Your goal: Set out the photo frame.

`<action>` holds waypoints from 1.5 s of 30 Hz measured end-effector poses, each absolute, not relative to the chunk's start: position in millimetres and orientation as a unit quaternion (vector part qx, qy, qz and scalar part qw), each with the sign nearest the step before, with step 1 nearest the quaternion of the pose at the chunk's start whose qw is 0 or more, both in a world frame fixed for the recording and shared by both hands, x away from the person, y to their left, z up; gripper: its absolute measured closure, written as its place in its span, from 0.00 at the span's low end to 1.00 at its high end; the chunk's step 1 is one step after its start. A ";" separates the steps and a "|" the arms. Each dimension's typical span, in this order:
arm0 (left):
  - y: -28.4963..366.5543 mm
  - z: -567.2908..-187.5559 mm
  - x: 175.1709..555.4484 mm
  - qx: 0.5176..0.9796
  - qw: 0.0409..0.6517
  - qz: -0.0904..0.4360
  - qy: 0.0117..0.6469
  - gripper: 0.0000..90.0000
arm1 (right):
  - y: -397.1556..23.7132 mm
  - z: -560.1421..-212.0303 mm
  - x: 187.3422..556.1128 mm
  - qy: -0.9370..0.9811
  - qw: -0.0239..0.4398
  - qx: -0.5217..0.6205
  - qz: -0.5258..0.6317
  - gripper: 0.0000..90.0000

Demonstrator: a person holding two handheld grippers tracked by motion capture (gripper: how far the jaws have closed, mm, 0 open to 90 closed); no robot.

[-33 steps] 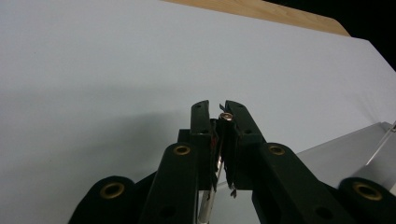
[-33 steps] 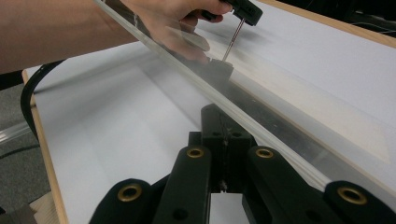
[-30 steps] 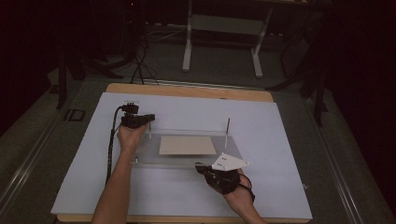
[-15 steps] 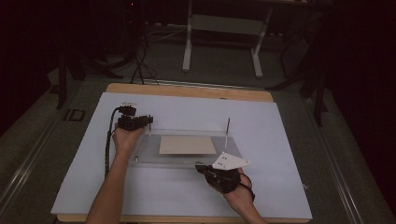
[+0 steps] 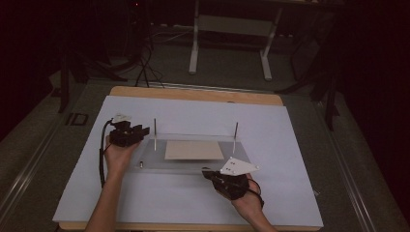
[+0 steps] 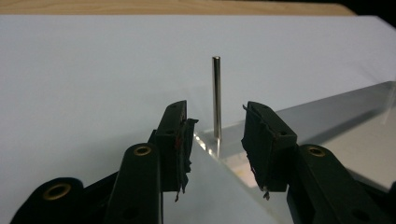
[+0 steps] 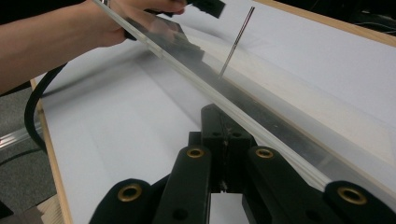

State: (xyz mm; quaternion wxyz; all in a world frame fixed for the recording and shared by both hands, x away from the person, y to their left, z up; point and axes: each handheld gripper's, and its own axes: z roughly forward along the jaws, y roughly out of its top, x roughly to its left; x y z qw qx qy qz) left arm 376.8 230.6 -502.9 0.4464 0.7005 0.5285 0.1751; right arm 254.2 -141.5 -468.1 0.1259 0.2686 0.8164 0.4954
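Nearest the person, the right gripper [image 5: 217, 175] sits at the near right edge of the clear acrylic plate [image 5: 188, 165], its grey three-cornered plate on top. In the right gripper view its jaws stand fully closed, pad against pad, just under the near edge of the clear plate; whether they pinch that edge cannot be told.

The clear plate lies flat on the white sheet [image 5: 290, 145] that covers the counter, about the middle of it. A tan rectangular card [image 5: 194, 150] lies on or under the plate's middle. Two thin metal pins stand upright at the plate's far corners: the left pin [image 5: 154, 128] and the right pin [image 5: 235, 131].

At the plate's far left corner, the left gripper [image 5: 143, 130] is held level, pointing right toward the left pin. Its jaws have just been opening and now stand about half apart. In the left gripper view the left pin [image 6: 216, 98] rises a little beyond the gap between them, untouched, and the plate's corner [image 6: 205, 140] lies between the pads without being pressed.

Beyond the white sheet the wooden far edge [image 5: 193, 94] of the counter shows.
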 end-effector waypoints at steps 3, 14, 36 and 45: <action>234.7 -504.9 366.4 0.710 0.444 0.187 0.514 0.64 | -141.4 -467.3 254.5 0.816 0.126 0.270 0.496 1.00; 248.5 -507.2 335.2 0.700 0.461 0.194 0.510 0.64 | -140.9 -466.6 254.3 0.816 0.130 0.270 0.494 1.00; 262.3 -496.0 304.9 0.723 0.474 0.197 0.463 0.64 | -141.0 -463.1 257.2 0.812 0.128 0.273 0.500 1.00; 261.3 -494.0 304.3 0.727 0.475 0.198 0.455 0.58 | -141.3 -458.6 260.9 0.809 0.129 0.273 0.504 1.00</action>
